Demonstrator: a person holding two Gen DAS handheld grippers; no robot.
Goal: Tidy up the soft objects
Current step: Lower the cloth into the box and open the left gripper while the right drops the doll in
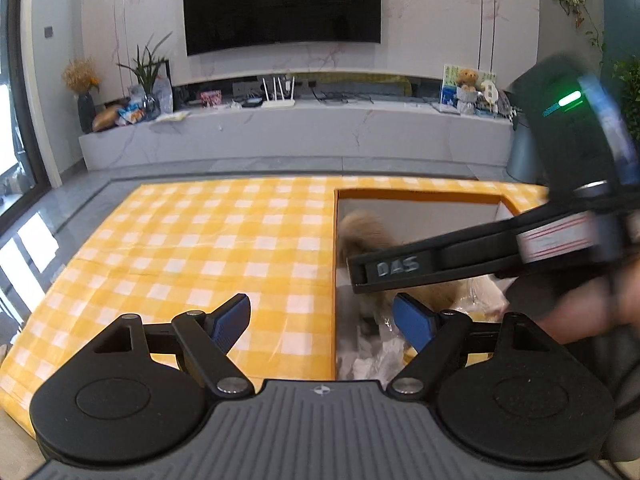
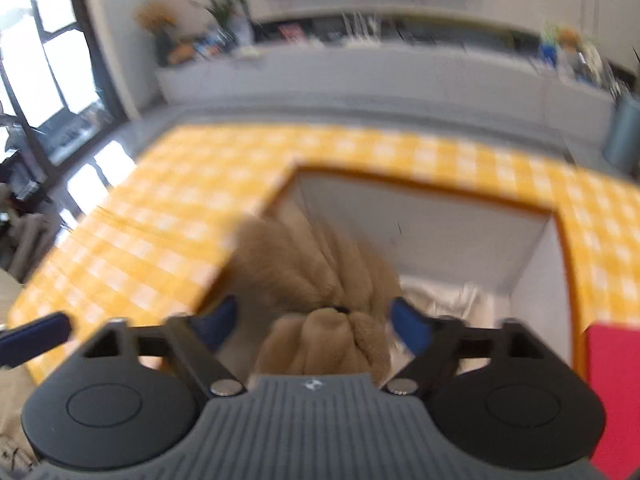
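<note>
A tan plush toy [image 2: 320, 272] hangs blurred over the open white-walled box [image 2: 532, 248] with an orange rim. It lies between the spread blue pads of my right gripper [image 2: 314, 326], which do not press on it. In the left wrist view the same plush toy [image 1: 368, 232] shows inside the box [image 1: 420, 196], partly hidden behind one right finger [image 1: 396, 268]. My left gripper [image 1: 322, 320] stands open and empty above the box's left rim and the yellow checked cloth [image 1: 192, 248]. White crumpled soft items [image 1: 380, 356] lie on the box floor.
The yellow checked cloth [image 2: 168, 232] surrounds the box. A red flat object [image 2: 612, 380] sits at the right edge. One left finger [image 2: 36, 336] pokes in at the left. Beyond the table are grey floor, a marble TV bench [image 1: 296, 132] and a grey bin [image 1: 524, 160].
</note>
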